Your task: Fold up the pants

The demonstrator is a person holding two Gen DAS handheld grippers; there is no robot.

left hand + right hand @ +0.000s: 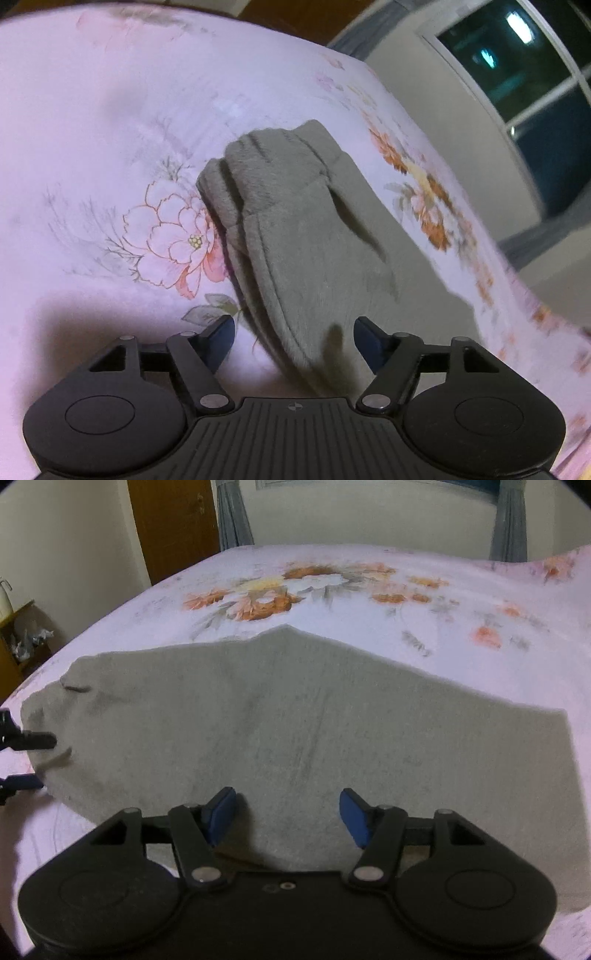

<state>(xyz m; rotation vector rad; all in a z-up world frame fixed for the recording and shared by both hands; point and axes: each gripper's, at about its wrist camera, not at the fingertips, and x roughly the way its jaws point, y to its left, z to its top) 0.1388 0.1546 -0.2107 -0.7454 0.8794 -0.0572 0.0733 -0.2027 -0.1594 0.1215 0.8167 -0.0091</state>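
Flanking grey pants (pixel 295 720): floral bedsheet (pixel 461 602) (door (pixel 173 524) beyond).

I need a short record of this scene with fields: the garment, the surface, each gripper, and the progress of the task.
garment: grey pants, spread on the bed, partly folded; layered edges show in the left wrist view
surface: bedsheet, pink-white with flowers
left gripper: open, over one end of the pants, holding nothing
right gripper: open, over the long near edge of the pants, holding nothing
background: door, curtains, window
progress: folding not finished
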